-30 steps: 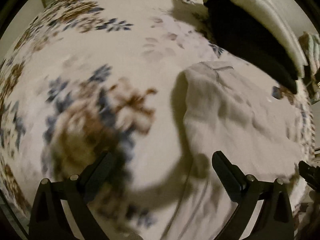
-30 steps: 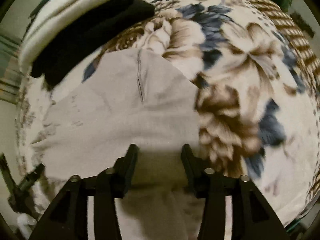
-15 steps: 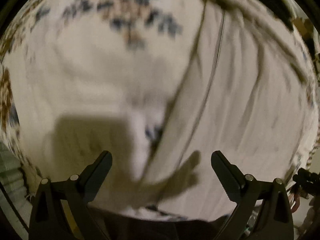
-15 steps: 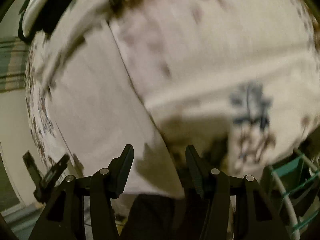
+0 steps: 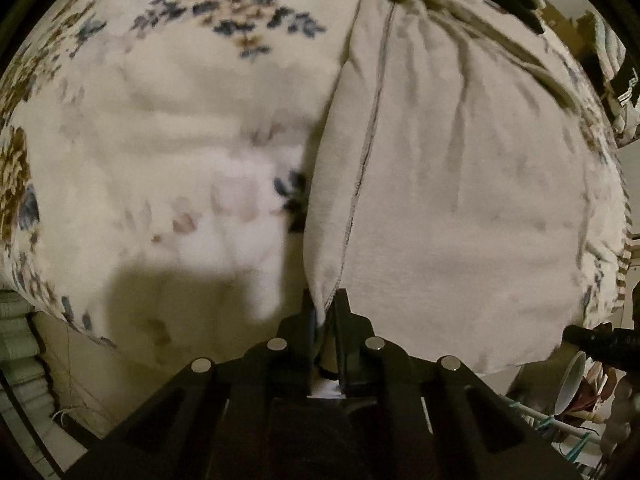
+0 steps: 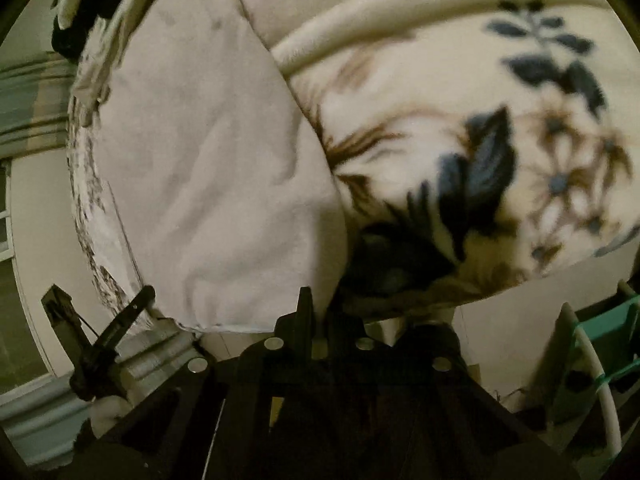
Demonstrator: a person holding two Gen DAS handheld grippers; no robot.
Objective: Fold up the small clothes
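**Both grippers pinching the near corners of the pale garment**

At the bottom centre of my left wrist view, the left gripper (image 5: 324,306) has its jaws drawn almost together on the near corner of the pale garment (image 5: 460,200), right beside its dark-stitched seam (image 5: 366,140). In my right wrist view, the right gripper (image 6: 320,304) is likewise clamped on the garment's (image 6: 208,184) lower edge, bottom centre of frame. The cloth spreads upward from each tool over the floral blanket (image 5: 168,120), filling the right half of the left view and the left half of the right. Farthest off, a dark cloth (image 6: 76,12) sits in the upper left of the right view.
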